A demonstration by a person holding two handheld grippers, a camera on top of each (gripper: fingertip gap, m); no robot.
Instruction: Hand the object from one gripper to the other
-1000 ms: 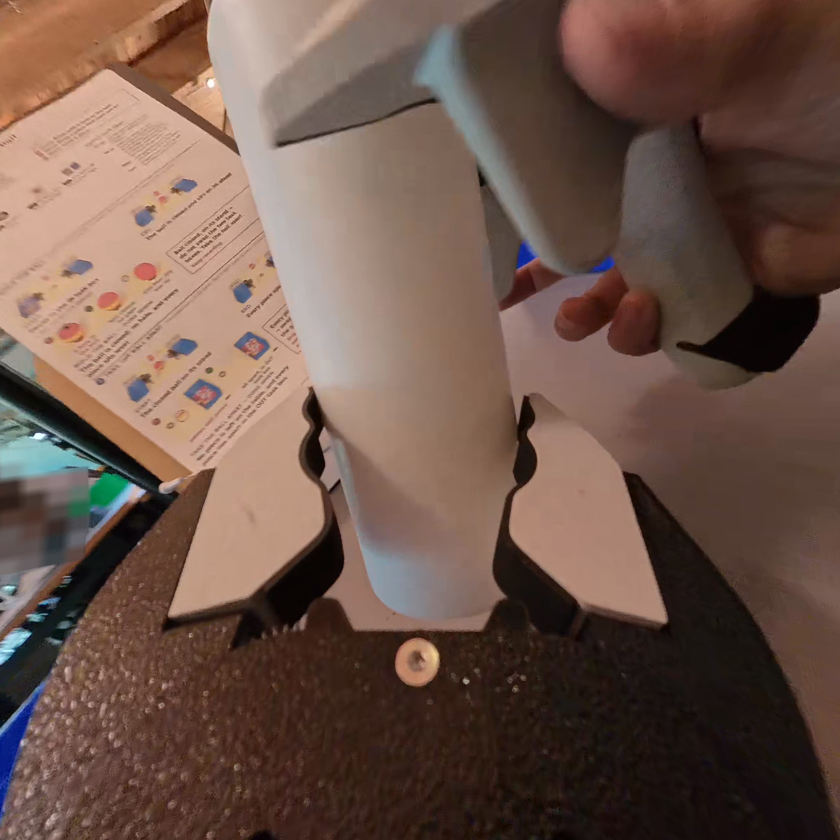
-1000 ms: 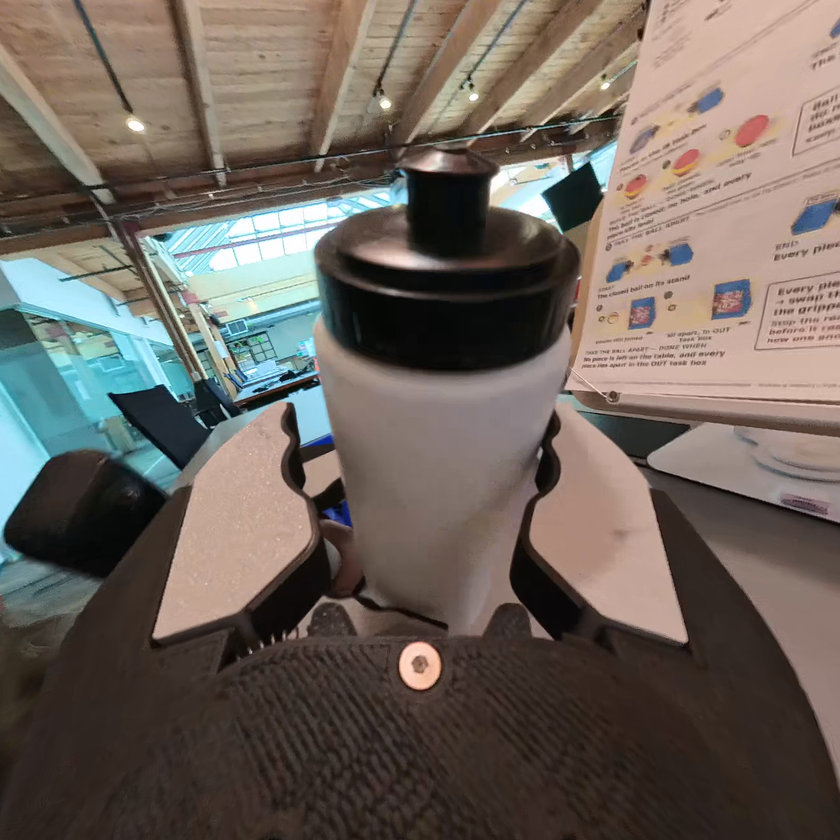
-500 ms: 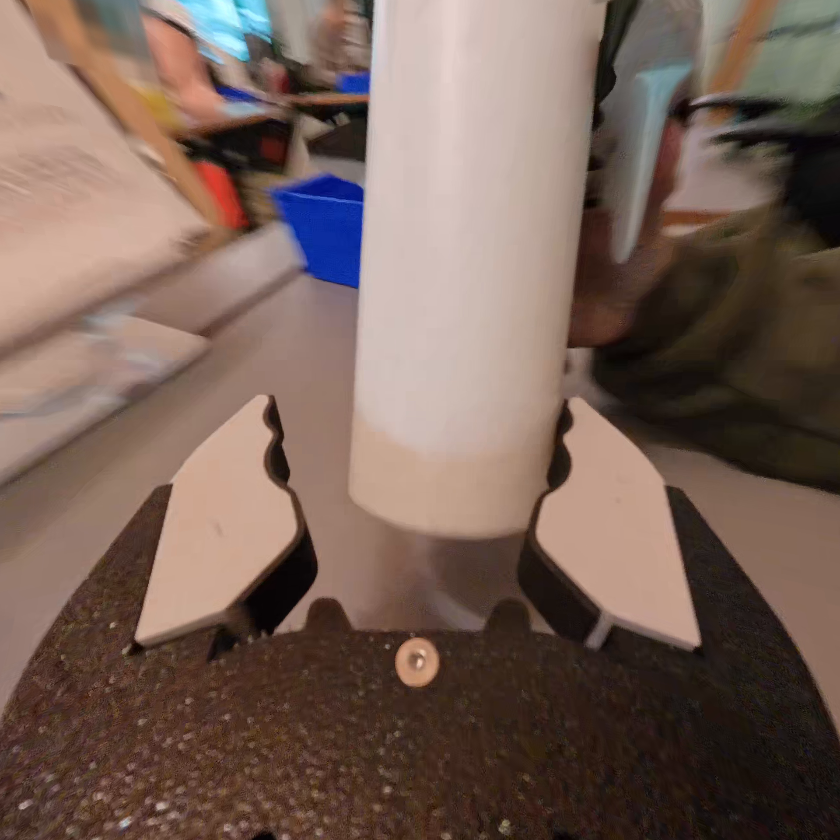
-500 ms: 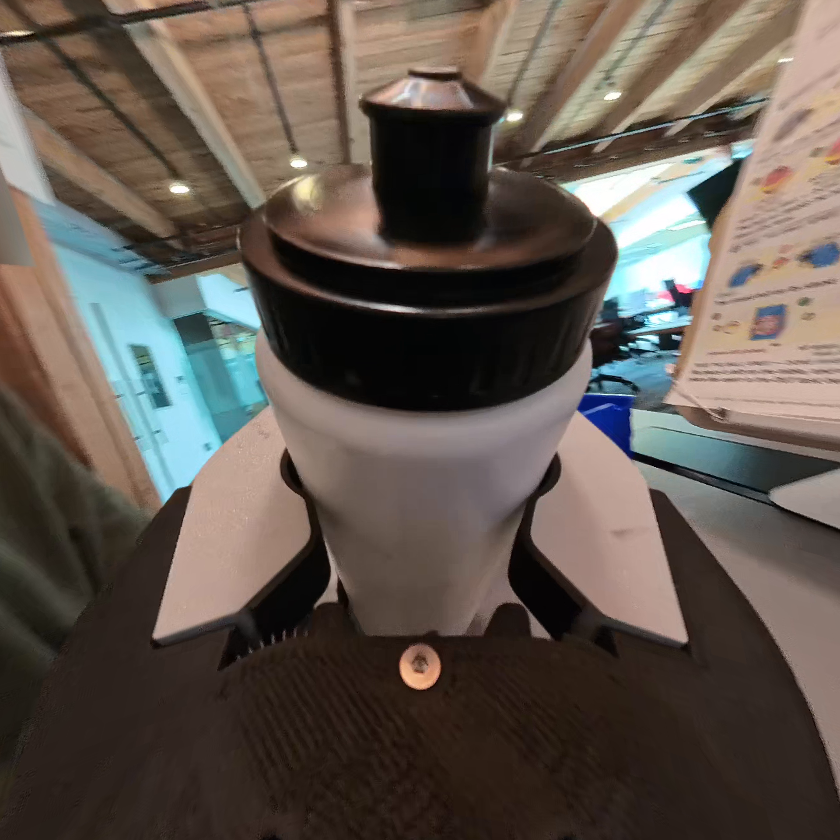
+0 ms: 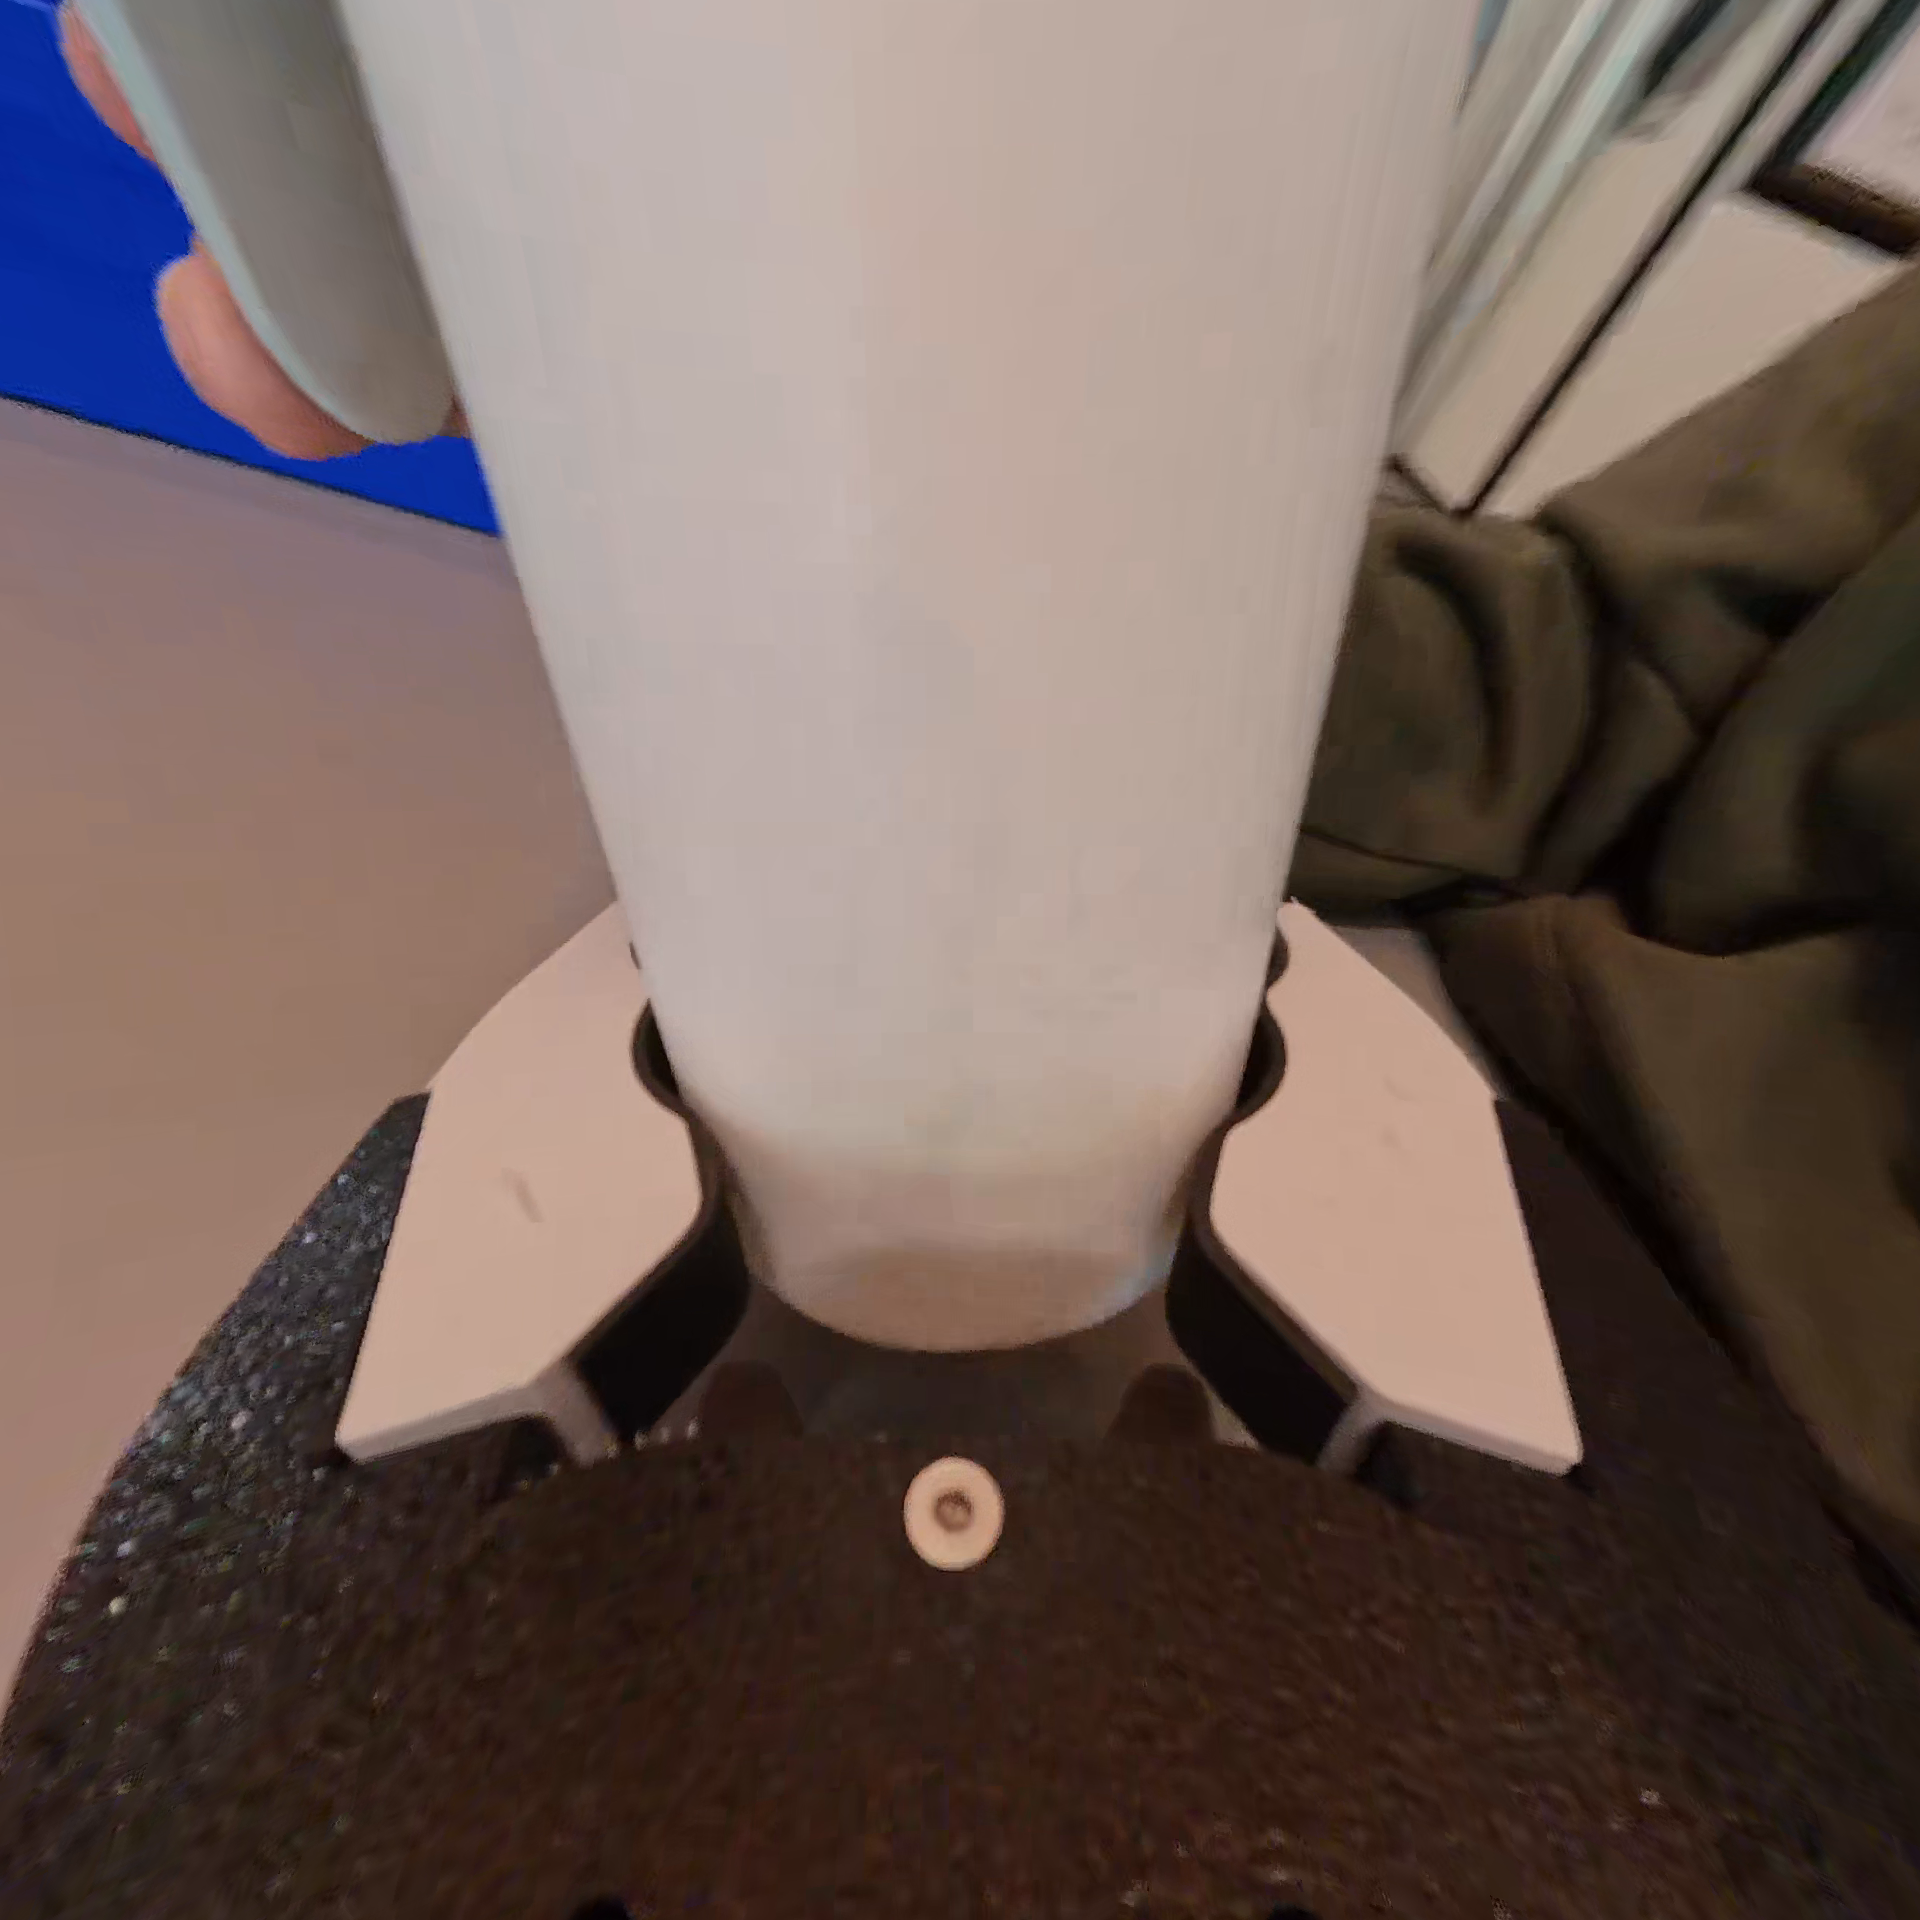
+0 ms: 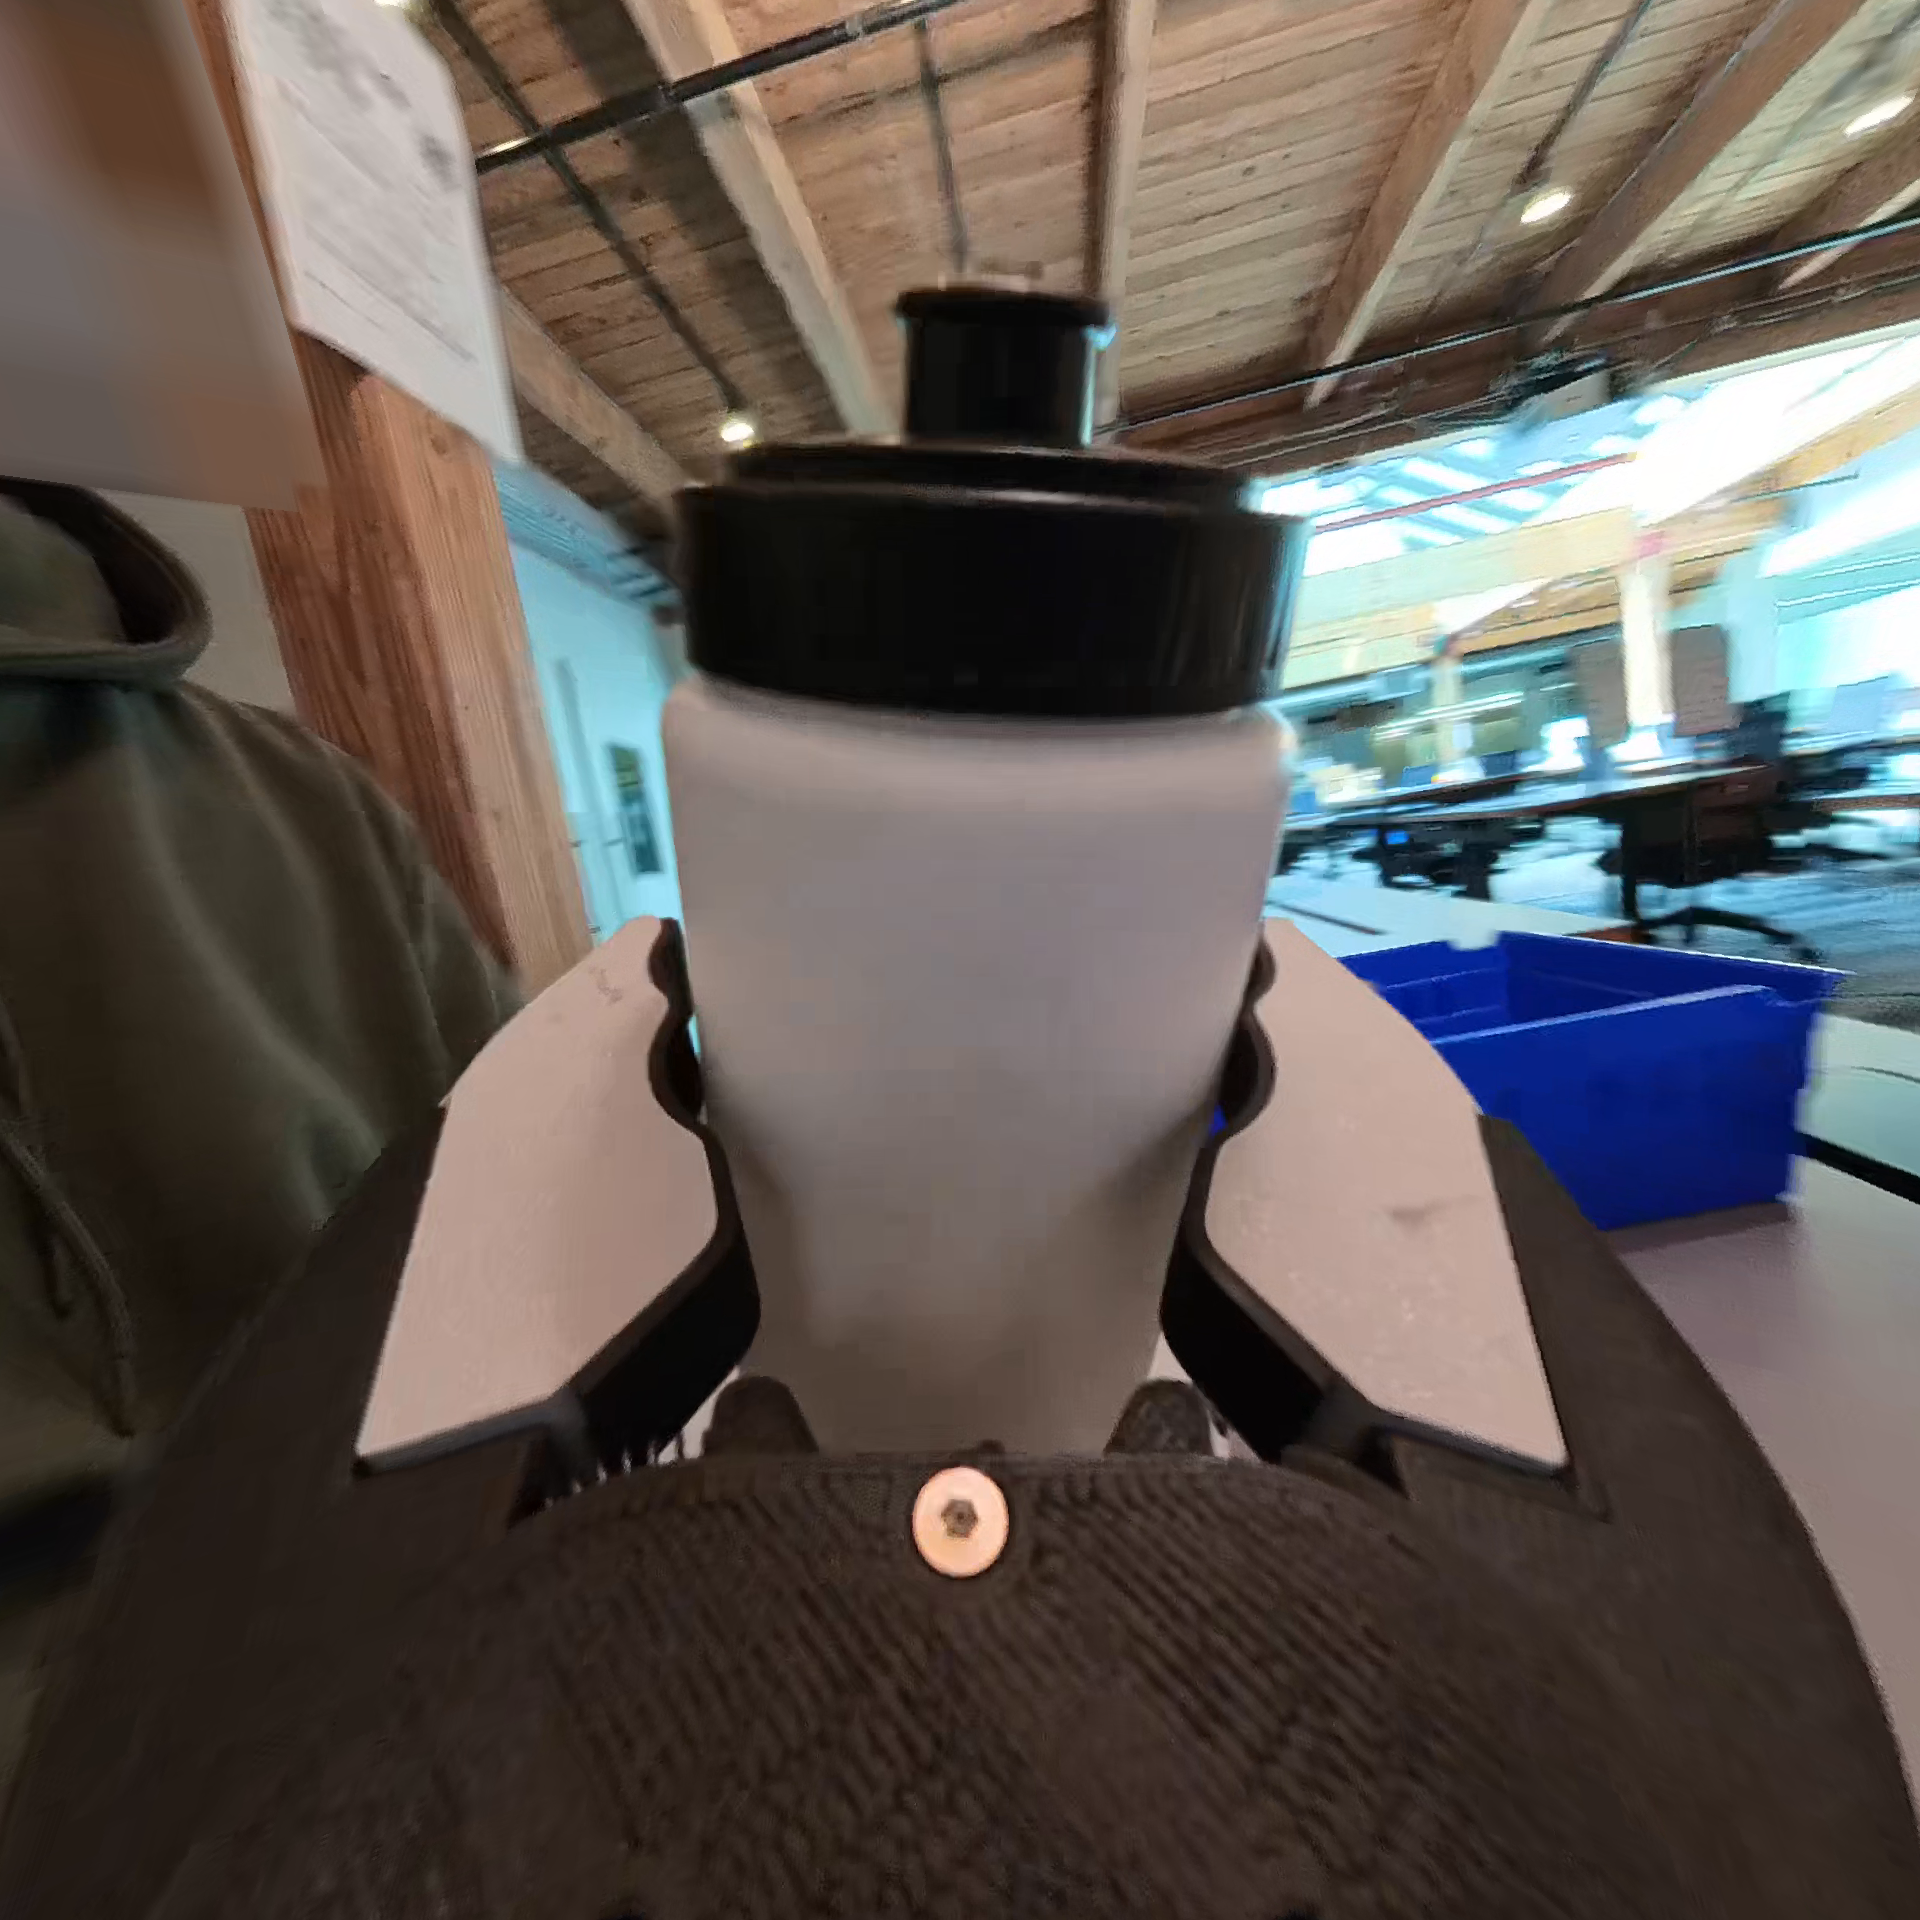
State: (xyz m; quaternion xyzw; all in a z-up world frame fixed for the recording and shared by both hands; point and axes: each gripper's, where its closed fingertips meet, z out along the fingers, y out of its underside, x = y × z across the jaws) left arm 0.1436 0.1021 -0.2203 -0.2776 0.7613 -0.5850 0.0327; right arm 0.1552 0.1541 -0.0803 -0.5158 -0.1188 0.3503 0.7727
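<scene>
Mid-handoff, looks like: white bottle pinched near the cap end by right gripper, base wedged between left gripper fingers too. Double grip, so probably no drop.

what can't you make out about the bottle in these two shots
- Left wrist view: the bottle is cut off by the top edge, cap unseen.
- Right wrist view: bottle base hidden behind the right gripper body.
- Bin contents hidden by its wall.
- Posted sheet is blurred.
</scene>
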